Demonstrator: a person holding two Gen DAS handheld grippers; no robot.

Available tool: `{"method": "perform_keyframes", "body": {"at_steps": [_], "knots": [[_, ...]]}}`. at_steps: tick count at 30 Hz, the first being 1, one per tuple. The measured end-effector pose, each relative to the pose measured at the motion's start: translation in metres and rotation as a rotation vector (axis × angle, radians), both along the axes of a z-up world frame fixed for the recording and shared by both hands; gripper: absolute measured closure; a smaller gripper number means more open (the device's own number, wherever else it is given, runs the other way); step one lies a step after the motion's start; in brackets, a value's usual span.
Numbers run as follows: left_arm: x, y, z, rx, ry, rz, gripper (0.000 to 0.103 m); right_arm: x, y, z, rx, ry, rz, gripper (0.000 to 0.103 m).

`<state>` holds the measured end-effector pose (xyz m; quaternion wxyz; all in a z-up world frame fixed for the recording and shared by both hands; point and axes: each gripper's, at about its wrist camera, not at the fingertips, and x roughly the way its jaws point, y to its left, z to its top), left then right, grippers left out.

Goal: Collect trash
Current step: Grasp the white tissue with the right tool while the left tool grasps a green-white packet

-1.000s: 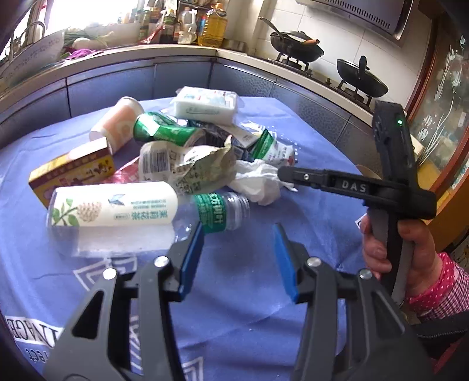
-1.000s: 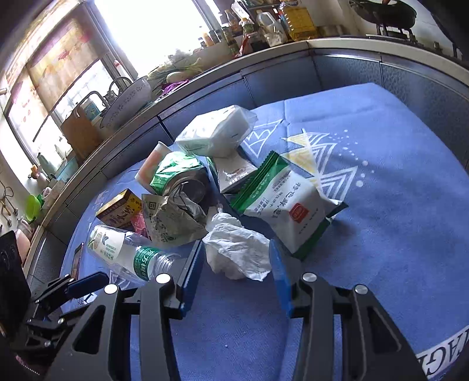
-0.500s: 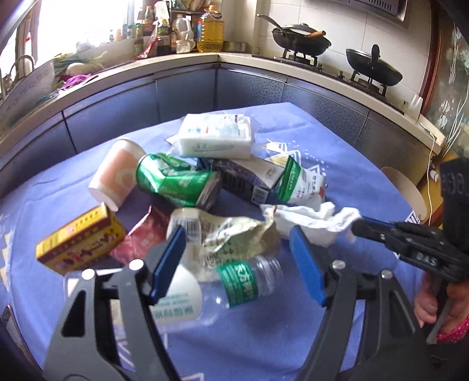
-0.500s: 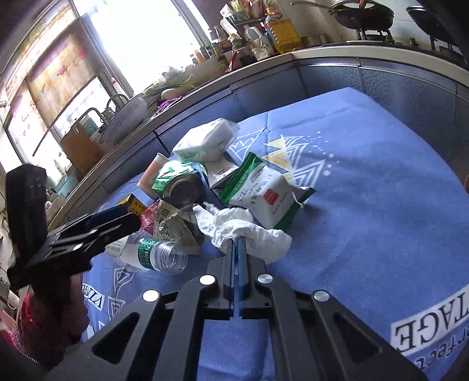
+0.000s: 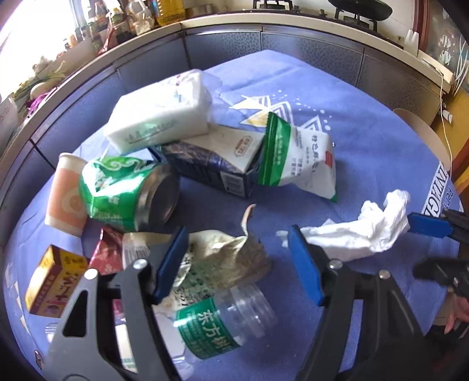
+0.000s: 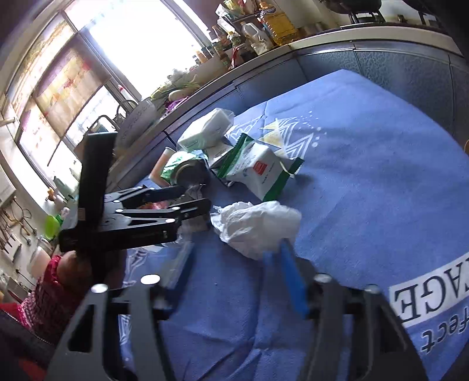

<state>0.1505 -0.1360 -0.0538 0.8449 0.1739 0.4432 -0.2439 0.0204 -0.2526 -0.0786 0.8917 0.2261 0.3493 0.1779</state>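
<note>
A pile of trash lies on the blue tablecloth [image 5: 366, 140]. A crumpled white tissue [image 5: 366, 231] lies apart at the right; it also shows in the right wrist view [image 6: 258, 225]. My right gripper [image 6: 234, 272] is open, its fingers just short of the tissue. My left gripper [image 5: 237, 263] is open above a crumpled paper wrapper [image 5: 222, 258] and a clear plastic bottle with a green label [image 5: 217, 325]. Behind are a dented green can [image 5: 126, 190], a paper cup [image 5: 64, 193], a dark carton [image 5: 214, 164], a white-green snack bag [image 5: 299, 158] and a white tissue pack [image 5: 164, 117].
A yellow box [image 5: 52, 281] and a red wrapper [image 5: 105, 252] lie at the left of the pile. A kitchen counter [image 5: 263, 20] with bottles and a stove curves behind the table. My left gripper shows in the right wrist view [image 6: 193, 196].
My right gripper was shut on the tissue half a second ago; it is open now and the tissue lies farther right of the pile. My left gripper has moved forward over the bottle and wrapper.
</note>
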Motion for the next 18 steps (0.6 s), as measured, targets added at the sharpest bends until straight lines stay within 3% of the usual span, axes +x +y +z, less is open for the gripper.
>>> {"method": "perform_keyframes", "body": {"at_steps": [1,4,6,8,13,15,16,17,18], "knots": [[0.002,0.001,-0.002,-0.001,0.015,0.004,0.06,-0.001,0.001,0.002,0.011,-0.011,0.0,0.03],[0.006,0.006,-0.003,-0.036,0.034,0.01,0.074,-0.002,0.009,0.011,-0.123,-0.036,-0.027,0.03],[0.005,0.008,0.002,-0.055,0.035,0.006,0.078,0.004,0.015,0.012,-0.227,-0.033,-0.034,0.03],[0.001,0.008,0.011,-0.082,0.023,-0.006,0.098,0.012,0.02,0.007,-0.282,-0.022,-0.03,0.03],[-0.007,0.008,0.036,-0.136,0.001,-0.022,0.098,0.037,0.031,-0.005,-0.387,-0.021,-0.031,0.033],[-0.005,0.013,0.042,-0.171,0.019,-0.02,0.098,0.044,0.037,-0.009,-0.424,-0.028,-0.01,0.043],[-0.004,0.015,0.045,-0.196,0.037,-0.019,0.098,0.048,0.039,-0.013,-0.43,-0.017,0.006,0.061],[-0.004,0.017,0.048,-0.218,0.053,-0.015,0.098,0.052,0.038,-0.018,-0.425,0.006,0.014,0.088],[-0.003,0.019,0.051,-0.243,0.067,-0.011,0.098,0.053,0.035,-0.02,-0.404,0.024,0.006,0.09]]}}
